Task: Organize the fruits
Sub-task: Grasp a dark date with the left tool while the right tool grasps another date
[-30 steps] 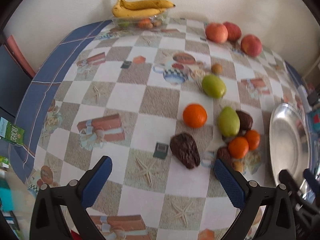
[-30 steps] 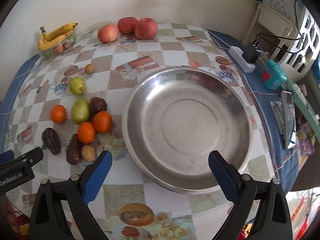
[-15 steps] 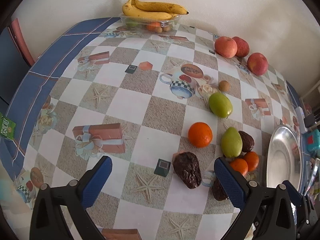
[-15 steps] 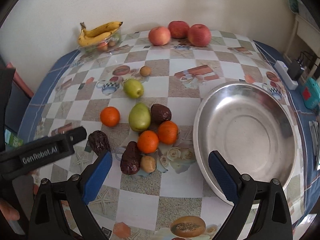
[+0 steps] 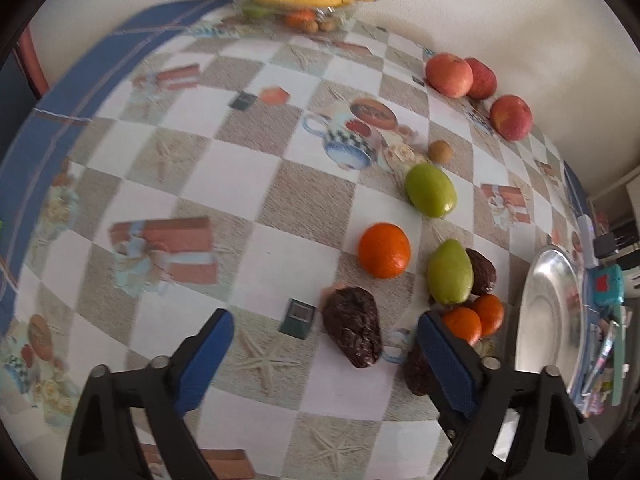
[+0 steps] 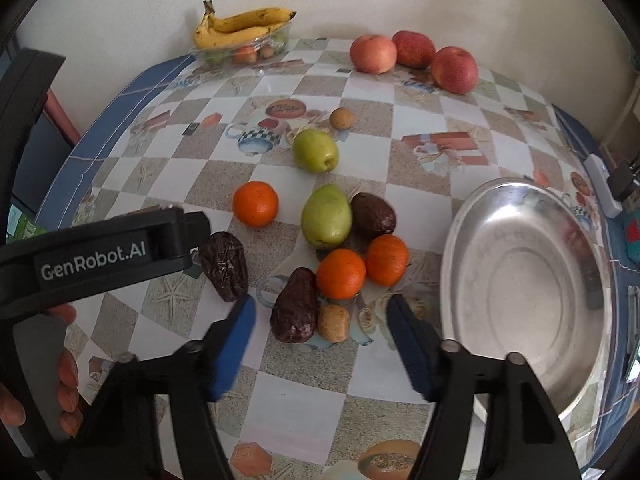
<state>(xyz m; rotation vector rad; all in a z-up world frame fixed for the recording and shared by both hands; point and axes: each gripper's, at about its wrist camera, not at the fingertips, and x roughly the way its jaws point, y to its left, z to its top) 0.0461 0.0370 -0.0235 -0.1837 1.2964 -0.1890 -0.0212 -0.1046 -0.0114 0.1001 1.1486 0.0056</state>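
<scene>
Right gripper (image 6: 320, 328), jaws just narrowing but gripping nothing, hangs over a wrinkled dark-brown fruit (image 6: 295, 306) and small tan fruit (image 6: 334, 323) mid-desk. Left gripper (image 5: 326, 344), also closing, empty, straddles another wrinkled brown fruit (image 5: 354, 332). Round steel basin (image 6: 528, 288) sits toward the desk's right edge.

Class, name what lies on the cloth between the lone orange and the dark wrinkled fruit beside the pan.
A green pear-shaped fruit lies between the lone orange and dark wrinkled fruit; right wrist view.
</scene>
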